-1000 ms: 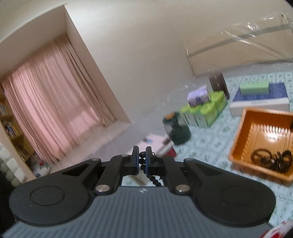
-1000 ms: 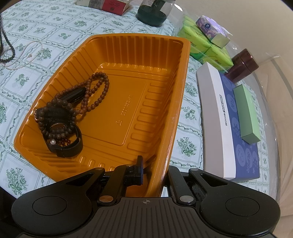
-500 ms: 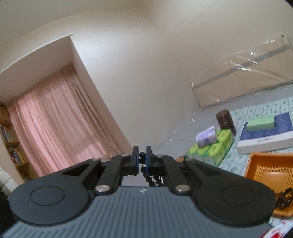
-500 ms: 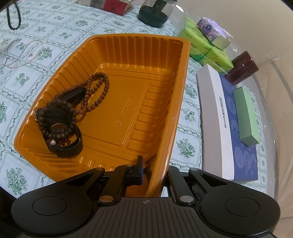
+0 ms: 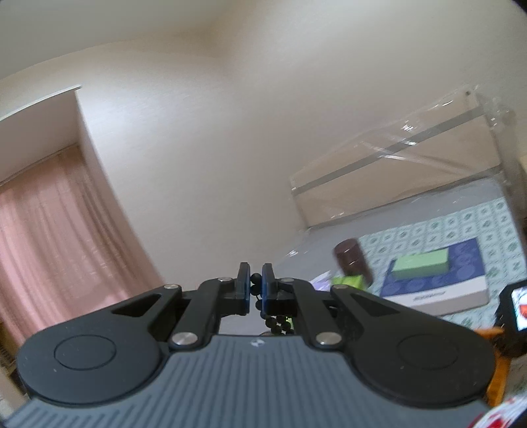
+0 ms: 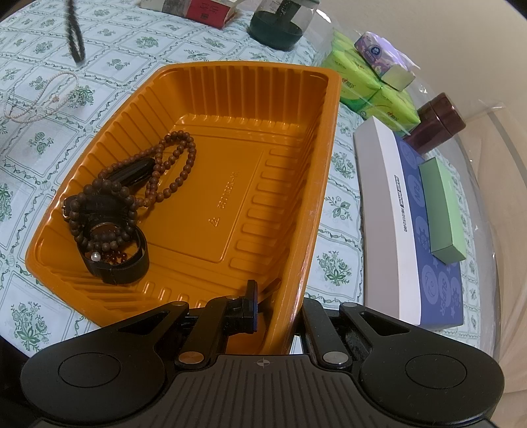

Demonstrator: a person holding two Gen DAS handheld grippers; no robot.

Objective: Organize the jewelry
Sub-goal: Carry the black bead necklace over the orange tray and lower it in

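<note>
at lower centre of the left wrist view, left hand-held gripper (image 5: 256,289) clamped narrow on a black bead string (image 5: 255,285); beads show between the pads and more of the strand hangs in a clump below the jaws. this view points nearly level at a cream wall, pink curtain (image 5: 56,237) at left edge, picture blurred. at right of it: brown jar (image 5: 350,260), green box (image 5: 422,263) lying on a blue-and-white box (image 5: 438,283), all on the bench (image 5: 494,217) with its green floral cloth. right wrist view: right hand-held gripper (image 6: 280,309) pinched narrow on the near right wall of the orange tray (image 6: 250,98), one finger (image 6: 251,304) inside the tray, the other hidden outside the wall. tray tilted, near right side raised. in the tray's left half: brown bead necklace (image 6: 171,168), brown bead bracelets (image 6: 105,210) heaped on a black band (image 6: 125,260), one white bead among them. upper left of this view: the black bead string hangs blurred above the cloth; a pale bead necklace (image 6: 39,98) lies on the cloth below it, outside the tray. top centre: dark green jar (image 6: 280,26), red-and-white box (image 6: 197,8). upper right: green tissue packs (image 6: 369,89) with a purple pack (image 6: 378,56) on top.
</note>
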